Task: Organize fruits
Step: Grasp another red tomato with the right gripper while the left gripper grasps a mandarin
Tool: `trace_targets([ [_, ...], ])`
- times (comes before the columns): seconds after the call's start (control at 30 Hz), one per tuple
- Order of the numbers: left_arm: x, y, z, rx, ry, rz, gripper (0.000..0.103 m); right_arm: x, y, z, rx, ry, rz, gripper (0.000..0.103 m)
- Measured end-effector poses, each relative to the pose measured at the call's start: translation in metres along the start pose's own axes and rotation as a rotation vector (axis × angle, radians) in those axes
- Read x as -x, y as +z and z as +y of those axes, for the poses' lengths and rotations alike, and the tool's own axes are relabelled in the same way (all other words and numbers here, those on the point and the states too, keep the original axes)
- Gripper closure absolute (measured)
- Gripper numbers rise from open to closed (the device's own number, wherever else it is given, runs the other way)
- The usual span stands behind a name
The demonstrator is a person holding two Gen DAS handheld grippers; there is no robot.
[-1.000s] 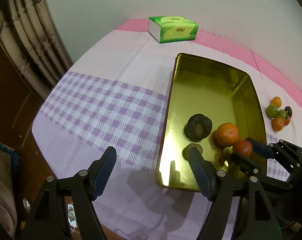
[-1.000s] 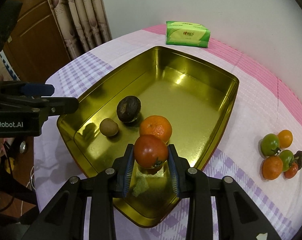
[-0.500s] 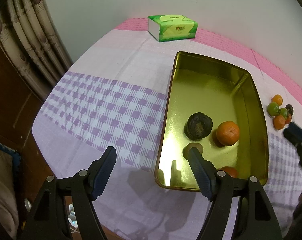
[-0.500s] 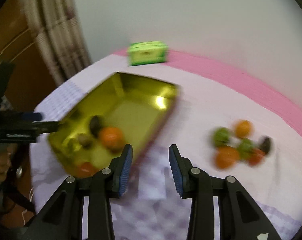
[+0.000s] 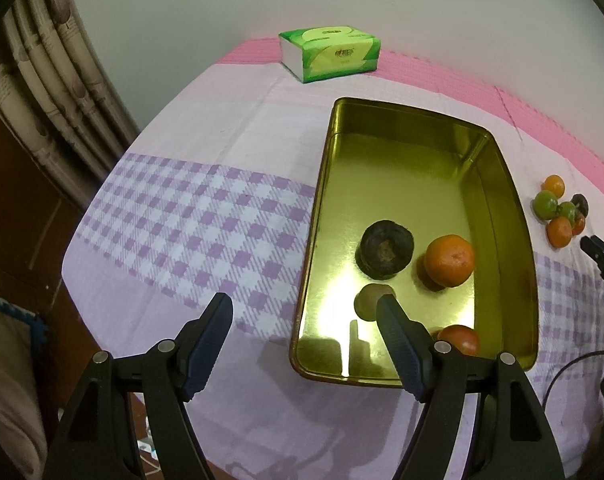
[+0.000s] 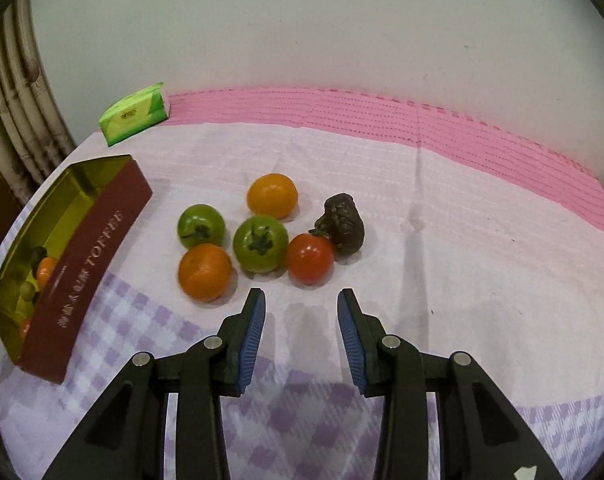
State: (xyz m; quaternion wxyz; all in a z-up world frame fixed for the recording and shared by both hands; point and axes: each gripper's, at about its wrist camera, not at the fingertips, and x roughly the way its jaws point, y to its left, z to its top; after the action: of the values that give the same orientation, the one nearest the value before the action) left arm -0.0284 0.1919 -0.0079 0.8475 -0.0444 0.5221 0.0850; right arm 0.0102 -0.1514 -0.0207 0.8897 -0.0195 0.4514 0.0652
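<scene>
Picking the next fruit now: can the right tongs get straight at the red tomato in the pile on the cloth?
Probably yes. The right tongs are open and empty, with bare cloth between them and the red tomato at the pile's near edge. A green tomato and a dark fruit crowd its sides.

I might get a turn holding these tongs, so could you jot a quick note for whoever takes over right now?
Left tongs: open, empty, hovering at the near end of the gold tin.
Right tongs: open, empty, pointed at the loose fruit pile on the cloth.
Done: four pieces lie in the tin: a dark fruit, an orange, a small brown fruit and a red tomato.
Left: six pieces outside: two green tomatoes, two oranges, a red tomato, a dark lumpy fruit.
</scene>
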Motion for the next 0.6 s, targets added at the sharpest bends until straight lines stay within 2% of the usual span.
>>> trace_targets([
  [0.33, 0.009, 0.010, -0.043, -0.058, -0.076, -0.004, 0.028, -0.024, 0.009, -0.007, 0.015, 0.013, -0.007, 0.068],
  [0.6, 0.014, 0.026, -0.115, -0.169, -0.153, -0.021, 0.028, -0.028, 0.009, -0.010, 0.008, 0.038, -0.025, 0.075],
])
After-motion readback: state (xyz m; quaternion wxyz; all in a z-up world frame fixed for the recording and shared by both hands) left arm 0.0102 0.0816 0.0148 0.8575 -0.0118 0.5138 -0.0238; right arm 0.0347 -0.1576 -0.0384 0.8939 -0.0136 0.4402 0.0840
